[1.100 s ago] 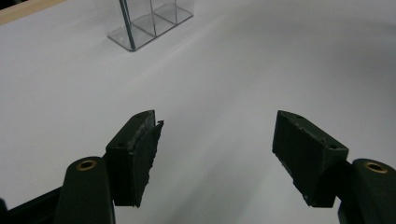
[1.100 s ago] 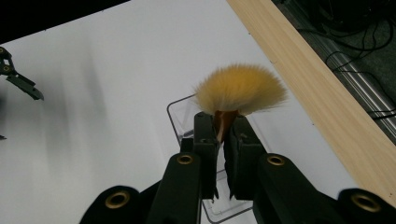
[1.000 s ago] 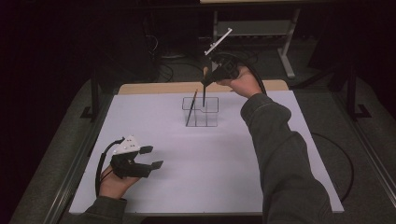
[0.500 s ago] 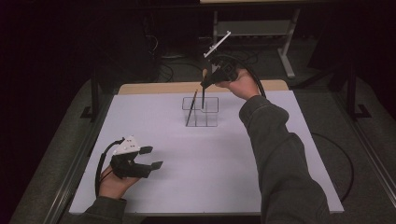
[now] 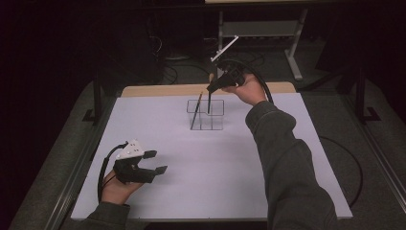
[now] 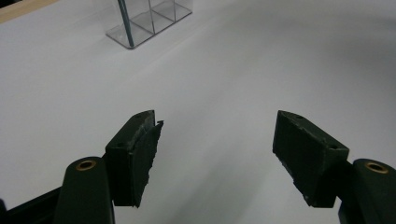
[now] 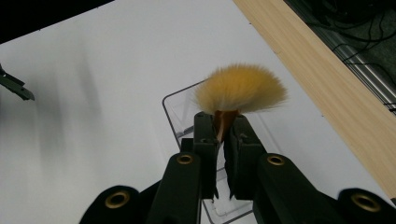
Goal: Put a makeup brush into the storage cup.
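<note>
My right gripper (image 5: 211, 88) hangs over the clear compartment organizer (image 5: 210, 122) at the back of the table, shut on a brush. In the right gripper view the jaws (image 7: 222, 123) clamp the brush just under its fluffy orange bristle head (image 7: 240, 88), with the organizer (image 7: 175, 112) below. The brush's dark handle (image 5: 209, 103) points down into a rear compartment. A second thin brush (image 5: 195, 114) leans in the left compartment. My left gripper (image 5: 155, 162) rests near the table's front left, open, with nothing between its jaws (image 6: 217, 140).
A white sheet (image 5: 287, 167) covers the table, and a wooden strip (image 5: 158, 90) runs along its far edge. Cables and a metal stand lie on the dark floor beyond. The organizer (image 6: 149, 21) sits far ahead of the left gripper.
The right gripper has shifted slightly with the brush, whose handle now hangs more upright over the organizer. The left gripper has not moved.
</note>
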A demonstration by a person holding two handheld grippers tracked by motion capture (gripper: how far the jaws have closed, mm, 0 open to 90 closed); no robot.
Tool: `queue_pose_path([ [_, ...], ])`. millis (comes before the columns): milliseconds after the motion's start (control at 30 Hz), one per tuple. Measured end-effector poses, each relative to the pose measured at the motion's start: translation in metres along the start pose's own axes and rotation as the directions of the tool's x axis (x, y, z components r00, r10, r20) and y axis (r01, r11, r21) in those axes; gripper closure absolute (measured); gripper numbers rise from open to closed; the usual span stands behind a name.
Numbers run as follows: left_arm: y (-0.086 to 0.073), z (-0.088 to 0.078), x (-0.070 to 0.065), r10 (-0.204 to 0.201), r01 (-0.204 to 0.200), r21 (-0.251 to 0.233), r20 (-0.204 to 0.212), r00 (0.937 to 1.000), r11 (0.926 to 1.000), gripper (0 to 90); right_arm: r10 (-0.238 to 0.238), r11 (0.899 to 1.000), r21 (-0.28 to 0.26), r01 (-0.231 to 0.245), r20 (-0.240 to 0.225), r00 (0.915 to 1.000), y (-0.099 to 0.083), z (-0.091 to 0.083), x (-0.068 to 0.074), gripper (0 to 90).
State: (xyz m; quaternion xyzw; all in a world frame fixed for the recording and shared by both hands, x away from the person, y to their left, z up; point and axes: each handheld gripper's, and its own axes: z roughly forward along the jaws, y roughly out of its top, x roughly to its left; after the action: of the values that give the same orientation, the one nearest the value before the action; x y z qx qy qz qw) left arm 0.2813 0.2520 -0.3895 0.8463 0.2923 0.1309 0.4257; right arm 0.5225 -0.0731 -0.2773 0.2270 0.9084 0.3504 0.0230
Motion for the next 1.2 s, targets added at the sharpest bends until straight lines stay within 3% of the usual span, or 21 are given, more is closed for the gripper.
queue_pose_path([
  [1200,0.0,0.0,-0.001,0.009,-0.009,0.006,-0.004,1.0,0.9999,30.1,0.027,0.999,-0.018,-0.027,0.011,0.9996,-0.016,0.013,-0.002,82.8],
])
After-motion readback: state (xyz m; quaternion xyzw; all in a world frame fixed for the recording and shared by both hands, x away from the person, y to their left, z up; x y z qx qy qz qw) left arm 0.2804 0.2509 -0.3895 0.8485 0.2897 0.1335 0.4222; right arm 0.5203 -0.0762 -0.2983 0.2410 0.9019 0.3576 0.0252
